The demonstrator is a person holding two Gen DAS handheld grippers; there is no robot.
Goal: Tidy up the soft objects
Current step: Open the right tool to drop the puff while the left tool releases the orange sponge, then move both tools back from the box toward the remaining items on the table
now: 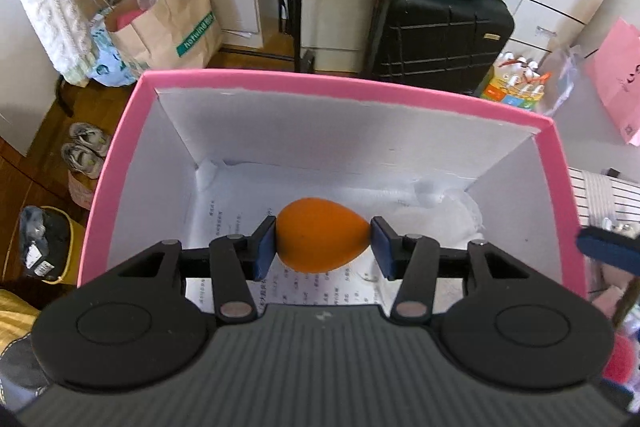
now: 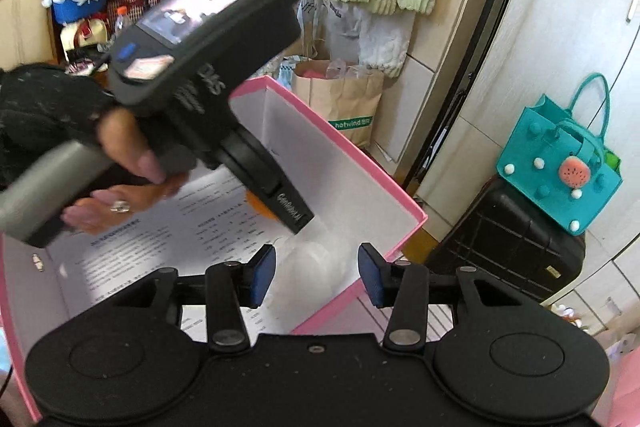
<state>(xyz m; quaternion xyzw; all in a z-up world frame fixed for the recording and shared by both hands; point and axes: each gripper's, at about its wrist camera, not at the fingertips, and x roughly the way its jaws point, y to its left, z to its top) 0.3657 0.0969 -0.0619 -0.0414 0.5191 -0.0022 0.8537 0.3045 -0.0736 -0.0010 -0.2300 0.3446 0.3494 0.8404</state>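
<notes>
Left gripper (image 1: 323, 246), black with blue rubber pads, clamps a smooth orange egg-shaped sponge (image 1: 320, 239) just above the printed paper (image 1: 320, 293) lining a white-walled, pink-rimmed cardboard box (image 1: 340, 89). Right gripper (image 2: 316, 275) hangs parted and empty over the box's corner, at 5 o'clock from the sponge.

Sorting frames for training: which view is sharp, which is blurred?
Left wrist view: sharp on the orange sponge and pink box, with edges bowed by fisheye. Right wrist view: motion blur smears the hand and printed paper.
</notes>
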